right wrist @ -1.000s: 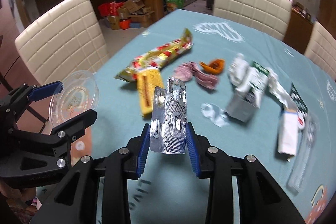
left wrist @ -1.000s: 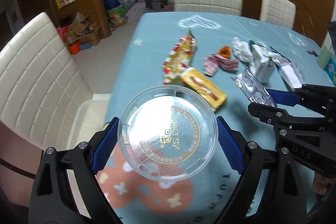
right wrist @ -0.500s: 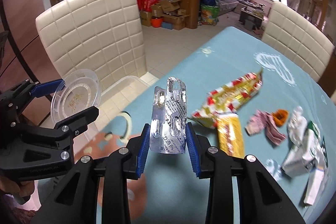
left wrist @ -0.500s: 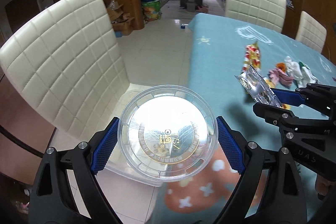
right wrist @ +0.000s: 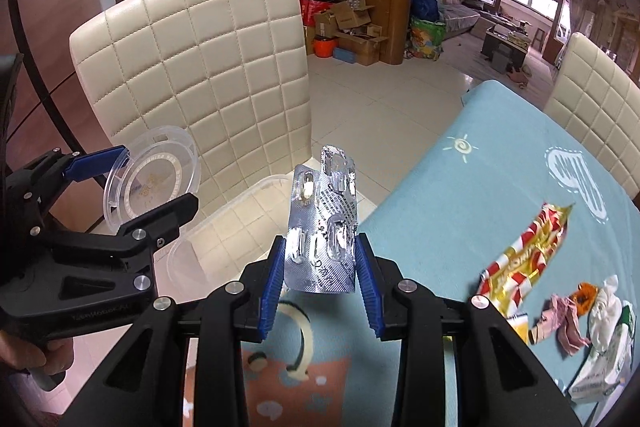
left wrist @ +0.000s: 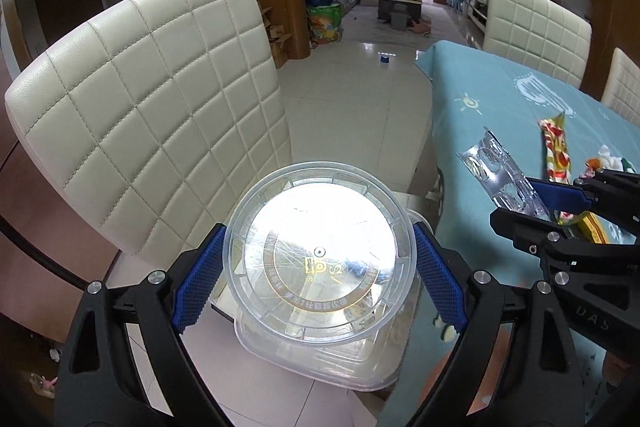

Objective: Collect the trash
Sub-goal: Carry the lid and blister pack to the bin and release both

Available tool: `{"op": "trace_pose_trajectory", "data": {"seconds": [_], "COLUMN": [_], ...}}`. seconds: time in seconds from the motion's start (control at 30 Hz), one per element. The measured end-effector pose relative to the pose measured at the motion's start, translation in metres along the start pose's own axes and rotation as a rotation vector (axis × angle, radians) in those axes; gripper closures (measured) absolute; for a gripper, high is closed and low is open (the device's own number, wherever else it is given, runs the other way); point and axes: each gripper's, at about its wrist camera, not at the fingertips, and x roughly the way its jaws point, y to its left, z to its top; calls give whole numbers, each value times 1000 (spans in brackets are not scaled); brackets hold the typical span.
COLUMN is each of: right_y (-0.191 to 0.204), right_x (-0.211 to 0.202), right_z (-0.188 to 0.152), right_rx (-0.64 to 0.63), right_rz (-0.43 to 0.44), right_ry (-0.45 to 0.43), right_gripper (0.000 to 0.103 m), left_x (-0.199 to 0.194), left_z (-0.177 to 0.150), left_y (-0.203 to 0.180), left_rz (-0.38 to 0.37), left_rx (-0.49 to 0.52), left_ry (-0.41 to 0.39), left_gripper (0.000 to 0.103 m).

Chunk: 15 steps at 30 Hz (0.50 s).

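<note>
My left gripper (left wrist: 318, 269) clamping a clear lid (left wrist: 320, 259) above the bin (left wrist: 320, 363) beside the table (right wrist: 500, 187), my right gripper (right wrist: 322, 281) pinching a blister pack (right wrist: 324, 227) nearer the table

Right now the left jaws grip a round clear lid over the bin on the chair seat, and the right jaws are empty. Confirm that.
Not quite: the right gripper is not empty. The right wrist view shows it shut on a silver blister pack. The left gripper does grip the round clear lid over the clear bin.

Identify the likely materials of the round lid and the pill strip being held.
Round lid: clear rigid plastic, glossy; the bin shows through, printed gold ring.
Pill strip: silvery foil with clear plastic blisters; reflective, printed, slightly creased. Probably aluminium foil.
</note>
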Motion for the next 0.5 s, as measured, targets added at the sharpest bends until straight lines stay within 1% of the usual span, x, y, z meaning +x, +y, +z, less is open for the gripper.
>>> {"op": "trace_pose_trajectory", "data": {"seconds": [0.13, 0.2, 0.33, 0.5], "right_y": [1, 2, 0, 3], "right_x": [8, 12, 18, 27], "right_z": [8, 11, 12, 12], "right_rx": [-4, -6, -6, -20], "right_rz": [9, 15, 20, 30], "right_ry": [7, 9, 21, 44], "right_gripper": [67, 67, 67, 67], "left_x": [6, 7, 12, 16], "left_z": [5, 6, 7, 3], "left_y": [7, 10, 17, 27], "left_rz": [1, -15, -3, 17], "left_rx": [-19, -35, -60, -102], "left_ry": [-5, -7, -5, 18], "left_gripper": [14, 13, 4, 4]}}
